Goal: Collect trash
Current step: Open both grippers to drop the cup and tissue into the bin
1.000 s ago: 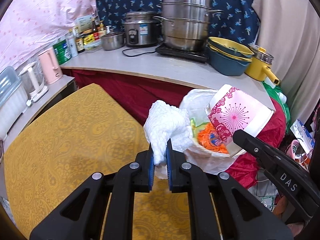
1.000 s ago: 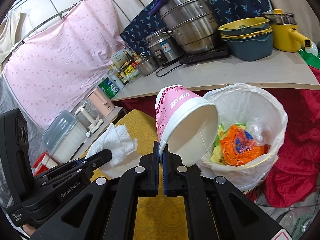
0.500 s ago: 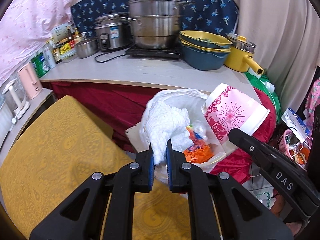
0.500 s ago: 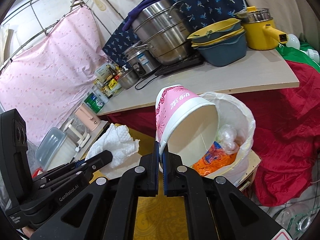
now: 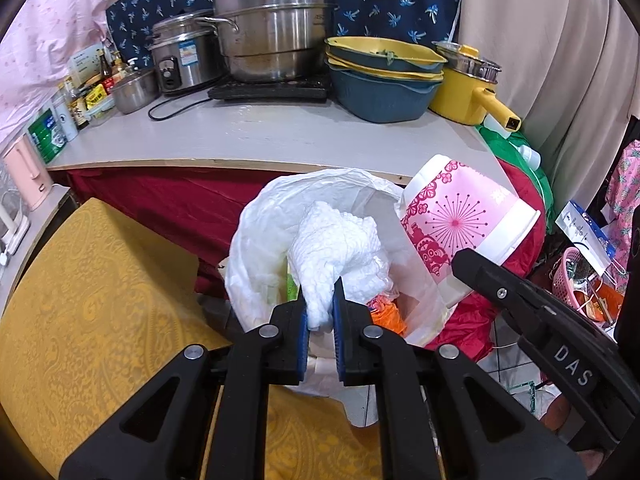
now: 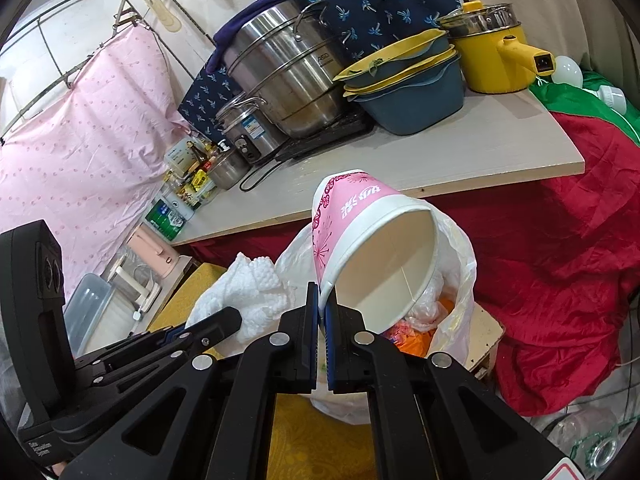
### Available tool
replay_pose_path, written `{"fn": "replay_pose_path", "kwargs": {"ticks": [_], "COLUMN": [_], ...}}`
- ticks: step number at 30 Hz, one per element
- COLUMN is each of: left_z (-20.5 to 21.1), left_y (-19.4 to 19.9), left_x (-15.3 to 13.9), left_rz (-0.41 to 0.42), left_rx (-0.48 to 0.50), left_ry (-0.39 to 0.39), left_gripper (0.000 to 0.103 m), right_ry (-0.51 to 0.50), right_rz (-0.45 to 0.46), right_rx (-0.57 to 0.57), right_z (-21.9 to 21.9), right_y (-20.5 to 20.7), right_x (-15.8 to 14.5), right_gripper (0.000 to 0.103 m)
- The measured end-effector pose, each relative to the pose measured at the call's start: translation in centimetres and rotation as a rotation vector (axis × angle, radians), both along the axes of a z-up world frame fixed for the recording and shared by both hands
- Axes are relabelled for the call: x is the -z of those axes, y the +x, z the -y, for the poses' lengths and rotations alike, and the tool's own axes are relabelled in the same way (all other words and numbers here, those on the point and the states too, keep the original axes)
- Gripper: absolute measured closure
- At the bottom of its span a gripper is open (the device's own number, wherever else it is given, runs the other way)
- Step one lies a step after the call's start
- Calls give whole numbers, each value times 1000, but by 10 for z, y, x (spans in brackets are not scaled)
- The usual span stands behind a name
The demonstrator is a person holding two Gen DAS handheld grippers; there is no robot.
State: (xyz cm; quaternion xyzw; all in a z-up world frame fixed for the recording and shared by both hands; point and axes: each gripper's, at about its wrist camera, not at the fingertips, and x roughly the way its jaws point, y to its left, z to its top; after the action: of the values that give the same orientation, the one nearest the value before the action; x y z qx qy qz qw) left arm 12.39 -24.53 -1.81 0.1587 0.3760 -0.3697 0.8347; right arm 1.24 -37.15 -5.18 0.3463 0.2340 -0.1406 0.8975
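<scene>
My left gripper (image 5: 320, 312) is shut on a crumpled white paper towel (image 5: 336, 248), which hangs over the mouth of a bin lined with a white plastic bag (image 5: 256, 240). Orange wrappers (image 5: 386, 314) lie inside the bin. My right gripper (image 6: 322, 312) is shut on the rim of an empty pink paper bowl (image 6: 360, 240), tilted on its side over the same bin (image 6: 460, 288). In the left wrist view the bowl (image 5: 460, 216) sits at the bin's right edge. In the right wrist view the towel (image 6: 248, 292) shows at left, held by the left gripper (image 6: 180, 334).
A yellow patterned tabletop (image 5: 88, 304) lies in front of the bin. Behind it a counter (image 5: 260, 136) carries steel pots (image 5: 272, 20), stacked basins (image 5: 380, 80), a yellow pot (image 5: 468, 88) and bottles. Red cloth (image 6: 560, 260) drapes below the counter. A pink basket (image 5: 576, 276) stands at right.
Both grippers have moved off the yellow table toward the bin; the towel and the bowl now hang over its open mouth. Both grips are unchanged.
</scene>
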Motion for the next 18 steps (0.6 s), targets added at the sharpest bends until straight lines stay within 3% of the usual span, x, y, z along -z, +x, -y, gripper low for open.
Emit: {"fn": "replay_pose_path", "kwargs": {"ticks": [11, 14, 16, 18], "left_z": [20, 21, 19, 16], "left_y": [32, 44, 50, 56], "left_x": [24, 31, 33, 34], "left_rz": [-47, -57, -59, -56], "left_rx": [6, 1, -11, -25], "left_ry": [19, 22, 19, 12], "left_gripper": [91, 82, 70, 67], "right_ry": [-7, -6, -2, 0], "right_rz": [-46, -70, -85, -88], "right_rx": [-11, -10, -11, -6], "right_z": [17, 21, 22, 23], "right_y": [36, 48, 55, 58], "right_x": [15, 22, 27, 30], "right_gripper": [99, 91, 90, 86]}}
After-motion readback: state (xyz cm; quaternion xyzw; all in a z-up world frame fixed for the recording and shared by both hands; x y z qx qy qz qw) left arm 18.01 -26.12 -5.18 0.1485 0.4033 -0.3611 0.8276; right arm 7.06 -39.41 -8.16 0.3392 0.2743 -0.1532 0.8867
